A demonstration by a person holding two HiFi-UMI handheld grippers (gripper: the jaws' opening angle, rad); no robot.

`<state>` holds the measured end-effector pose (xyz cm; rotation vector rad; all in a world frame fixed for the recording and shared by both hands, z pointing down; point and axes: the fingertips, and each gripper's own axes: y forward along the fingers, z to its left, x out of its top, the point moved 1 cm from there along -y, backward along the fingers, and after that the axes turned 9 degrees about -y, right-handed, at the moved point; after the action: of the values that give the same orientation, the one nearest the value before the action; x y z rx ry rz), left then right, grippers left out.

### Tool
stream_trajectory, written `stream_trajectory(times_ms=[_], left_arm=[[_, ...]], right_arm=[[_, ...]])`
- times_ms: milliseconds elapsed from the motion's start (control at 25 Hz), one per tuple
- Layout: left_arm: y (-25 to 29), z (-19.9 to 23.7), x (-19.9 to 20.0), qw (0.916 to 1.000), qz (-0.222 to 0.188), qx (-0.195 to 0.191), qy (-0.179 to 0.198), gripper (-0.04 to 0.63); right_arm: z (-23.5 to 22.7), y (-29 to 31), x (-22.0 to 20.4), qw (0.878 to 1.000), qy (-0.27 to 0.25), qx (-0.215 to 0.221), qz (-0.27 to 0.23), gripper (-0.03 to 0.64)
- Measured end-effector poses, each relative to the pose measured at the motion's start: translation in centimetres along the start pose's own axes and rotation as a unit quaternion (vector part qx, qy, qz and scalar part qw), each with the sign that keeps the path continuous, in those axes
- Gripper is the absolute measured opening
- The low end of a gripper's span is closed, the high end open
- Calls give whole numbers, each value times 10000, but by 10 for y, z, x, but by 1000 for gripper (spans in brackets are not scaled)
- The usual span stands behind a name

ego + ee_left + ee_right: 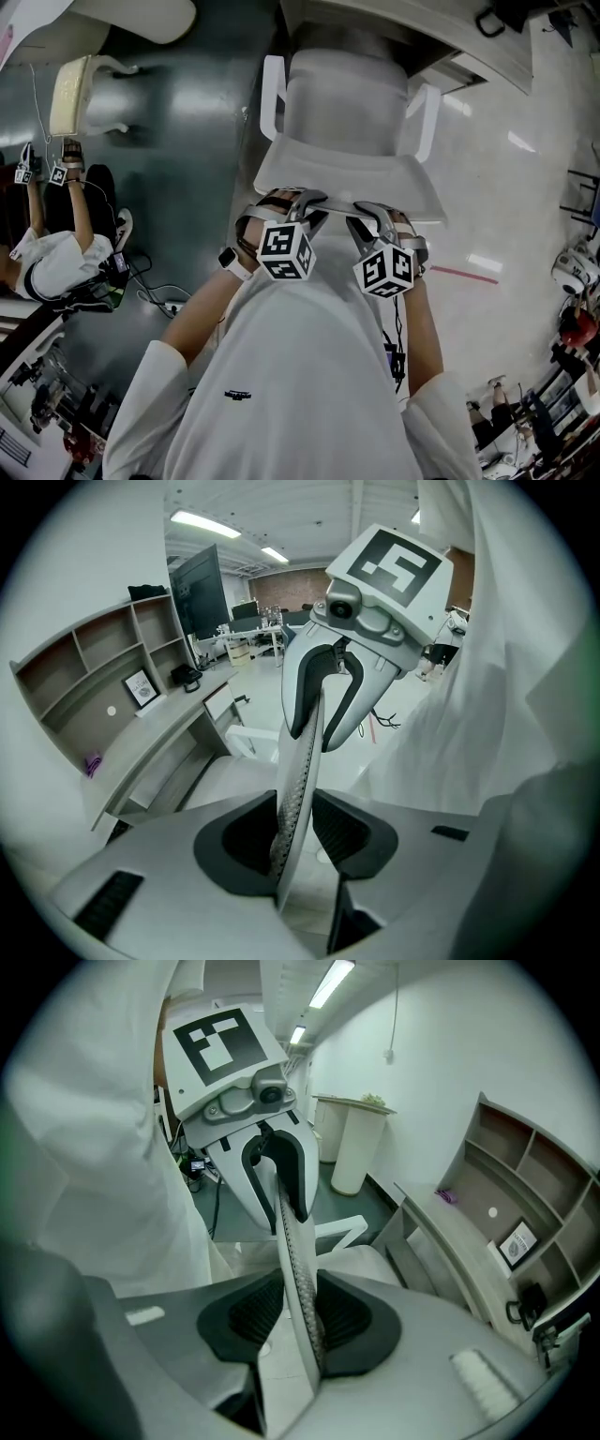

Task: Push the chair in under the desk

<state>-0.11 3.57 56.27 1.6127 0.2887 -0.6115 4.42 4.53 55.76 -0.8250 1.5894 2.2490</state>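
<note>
Grey-green flooring meets a paler stretch on the right, and a desk runs along the top of the head view. A pale chair with two armrests stands in front of the person, its seat pointing at the desk and its far end close to the desk's edge. Both forearms reach forward from bent elbows and converge on the middle of the backrest. The left hand, with a watch on its wrist, and the right hand sit side by side with the marker cubes tilted up. The left gripper and right gripper each straddle the backrest's upper edge. Each gripper view shows the jaws partly closed, with dark pads clamped against both faces of that thin edge.
</note>
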Motion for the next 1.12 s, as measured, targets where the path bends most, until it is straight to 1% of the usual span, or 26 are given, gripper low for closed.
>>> stream_trajectory(times_ms=[280,440,680,920,1120], left_arm=[[13,29,8,9999,-79,85,23,124],[14,48,12,9996,-156,197,105,124],[17,71,19,9991,-236,243,259,120],[17,90,21,9989,-231,212,360,121],[20,101,26,9990,-225,169,336,123]], right_arm=[[-30,12,-6,10000,43,-60,10,124],[-48,19,-3,9999,87,-92,36,129],[-74,27,-3,9988,455,-25,189,152],[-90,34,2,9988,418,-211,171,153],[-102,37,1,9983,119,-545,197,150]])
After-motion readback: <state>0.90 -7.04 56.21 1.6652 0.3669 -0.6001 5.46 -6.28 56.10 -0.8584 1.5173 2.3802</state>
